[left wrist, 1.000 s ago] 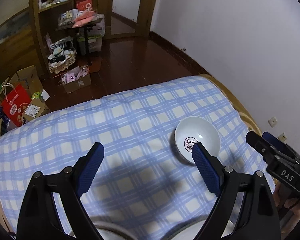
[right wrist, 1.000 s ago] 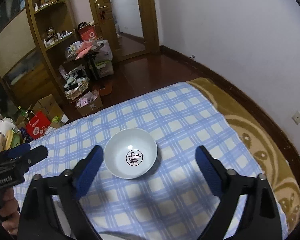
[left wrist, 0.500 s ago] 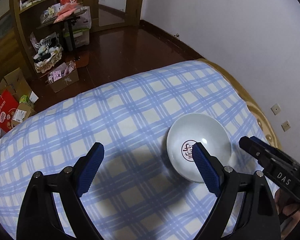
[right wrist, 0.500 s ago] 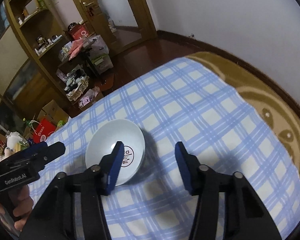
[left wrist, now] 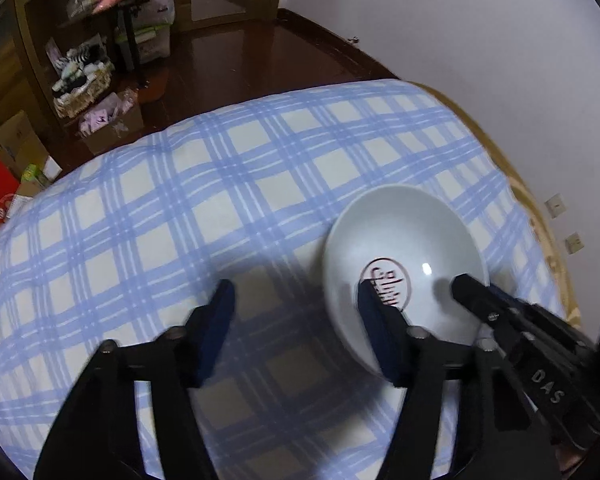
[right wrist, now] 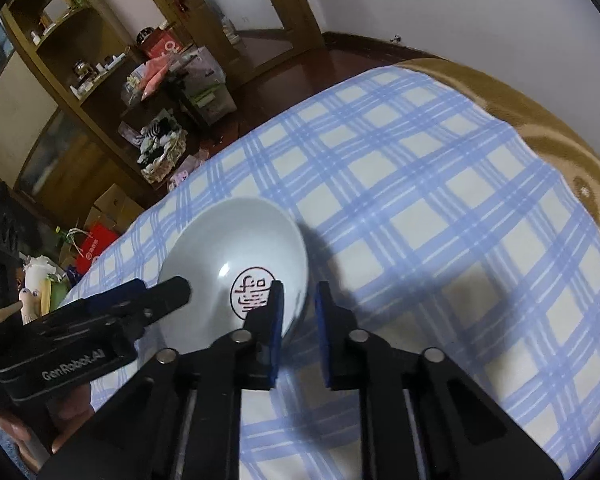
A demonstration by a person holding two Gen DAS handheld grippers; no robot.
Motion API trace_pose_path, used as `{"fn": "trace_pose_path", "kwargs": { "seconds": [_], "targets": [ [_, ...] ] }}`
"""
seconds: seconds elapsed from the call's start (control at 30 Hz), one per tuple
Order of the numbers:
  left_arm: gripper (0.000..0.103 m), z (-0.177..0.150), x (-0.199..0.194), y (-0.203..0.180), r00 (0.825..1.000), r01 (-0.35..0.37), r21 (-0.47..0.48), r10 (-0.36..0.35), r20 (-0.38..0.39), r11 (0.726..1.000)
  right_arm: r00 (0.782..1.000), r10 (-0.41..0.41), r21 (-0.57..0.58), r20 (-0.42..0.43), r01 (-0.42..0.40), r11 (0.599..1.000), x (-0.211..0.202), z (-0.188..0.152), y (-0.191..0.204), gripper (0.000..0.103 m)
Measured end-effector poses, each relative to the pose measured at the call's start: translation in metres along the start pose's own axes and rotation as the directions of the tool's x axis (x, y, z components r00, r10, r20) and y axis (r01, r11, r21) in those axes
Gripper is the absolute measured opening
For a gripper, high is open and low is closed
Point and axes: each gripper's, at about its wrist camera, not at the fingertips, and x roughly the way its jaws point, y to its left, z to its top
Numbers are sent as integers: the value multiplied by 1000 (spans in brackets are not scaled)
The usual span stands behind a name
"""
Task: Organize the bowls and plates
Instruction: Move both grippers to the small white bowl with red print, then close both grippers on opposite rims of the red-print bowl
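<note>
Your right tool [right wrist: 298, 312] is closing across the near rim of the bowl [right wrist: 236, 256], which lies on the bed [right wrist: 440, 208]. Your left tool [left wrist: 296, 312], half spread, is closing too. On soft bedding the bowl may tip.

White wall [left wrist: 440, 20], dark wood floor [left wrist: 260, 52], shelves [right wrist: 60, 40]

Dim indoor light, soft shadows, motion blur, fisheye-warped dark corners
</note>
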Motion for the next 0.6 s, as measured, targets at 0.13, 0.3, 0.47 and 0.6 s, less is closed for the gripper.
{"fn": "trace_pose_path", "kwargs": {
  "seconds": [0.13, 0.3, 0.47, 0.6],
  "targets": [
    [27, -5, 6, 0, 1000, 28, -27, -27, 15, 999, 1000, 21, 19, 4, -21, 1000, 1, 0, -2, 13],
    [12, -11, 5, -9, 999, 31, -14, -31, 29, 999, 1000, -12, -23, -9, 11, 1000, 5, -3, 5, 13],
    [7, -16, -8, -17, 998, -11, -7, 12, 56, 1000, 999, -25, 1, -35, 25, 1000, 7, -6, 3, 10],
    [7, -19, -13, -17, 999, -14, -10, 14, 43, 1000, 999, -19, 13, -36, 19, 1000, 0, -6, 3, 9]
  ]
}}
